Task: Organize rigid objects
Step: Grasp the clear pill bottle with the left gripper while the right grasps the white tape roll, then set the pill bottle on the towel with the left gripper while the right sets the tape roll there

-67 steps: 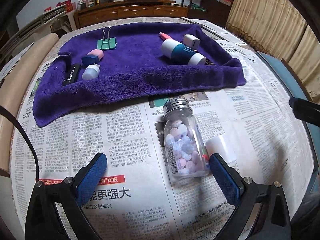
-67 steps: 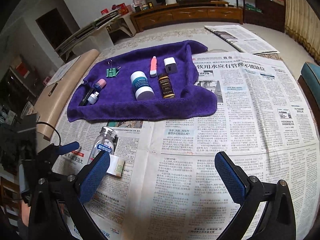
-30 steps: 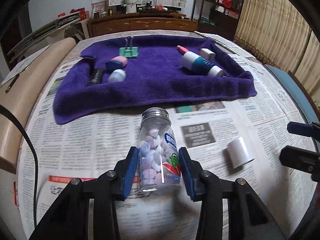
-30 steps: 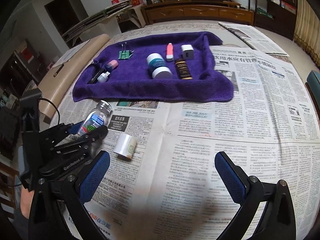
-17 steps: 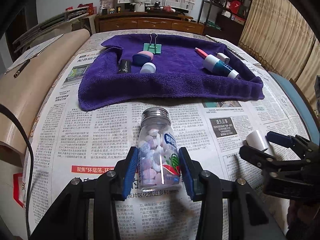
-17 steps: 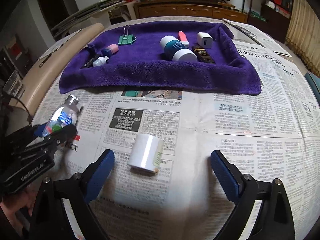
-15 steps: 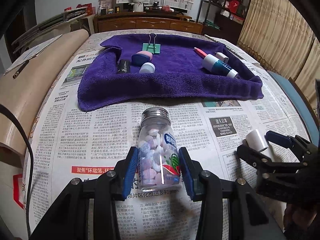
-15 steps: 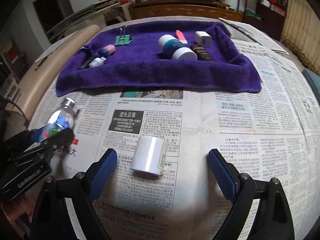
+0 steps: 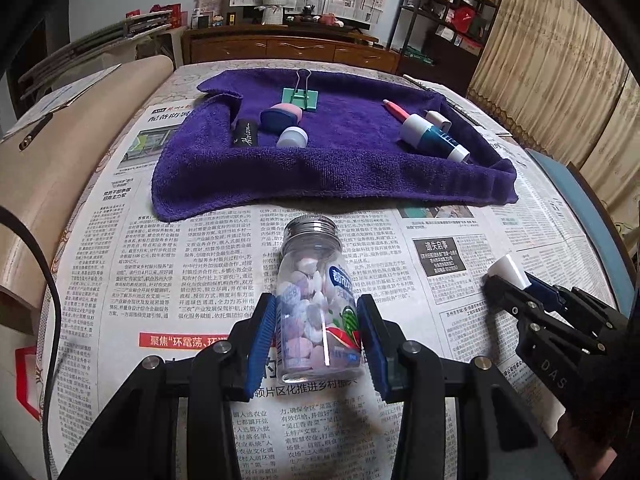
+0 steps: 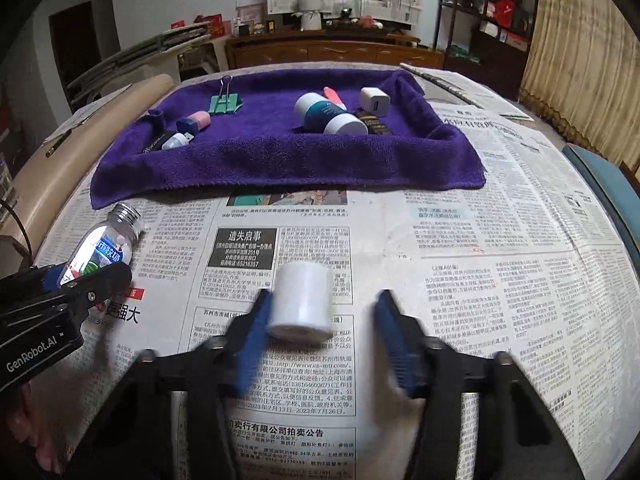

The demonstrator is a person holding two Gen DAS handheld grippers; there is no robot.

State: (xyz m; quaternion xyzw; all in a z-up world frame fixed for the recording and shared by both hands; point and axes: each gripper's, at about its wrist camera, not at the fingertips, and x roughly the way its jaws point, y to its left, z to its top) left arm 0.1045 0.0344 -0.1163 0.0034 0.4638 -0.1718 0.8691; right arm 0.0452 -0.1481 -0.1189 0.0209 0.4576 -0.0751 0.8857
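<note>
A clear candy bottle (image 9: pixel 316 280) with a silver cap lies on the newspaper, and my left gripper (image 9: pixel 316 305) is shut on its body. The same bottle (image 10: pixel 106 246) and left gripper (image 10: pixel 86 276) show at the left of the right wrist view. A white cylinder (image 10: pixel 302 300) lies on its side between the fingers of my right gripper (image 10: pixel 324 300), whose jaws are closing. The left pad touches the cylinder while the right pad stands apart from it. In the left wrist view the right gripper (image 9: pixel 516 284) and the cylinder (image 9: pixel 508 270) are at the right.
A purple towel (image 9: pixel 340 168) lies further back with a green binder clip (image 9: pixel 304 96), a black tube (image 9: pixel 245 134), a white-and-teal bottle (image 9: pixel 432 138) and a white charger (image 10: pixel 374 100). Newspaper (image 9: pixel 160 280) covers the table. A beige chair back (image 9: pixel 48 168) stands left, a blue seat (image 9: pixel 580 192) right.
My left gripper closed on the candy bottle and has held it since. My right gripper came down over the white cylinder and its wide jaws have narrowed around it.
</note>
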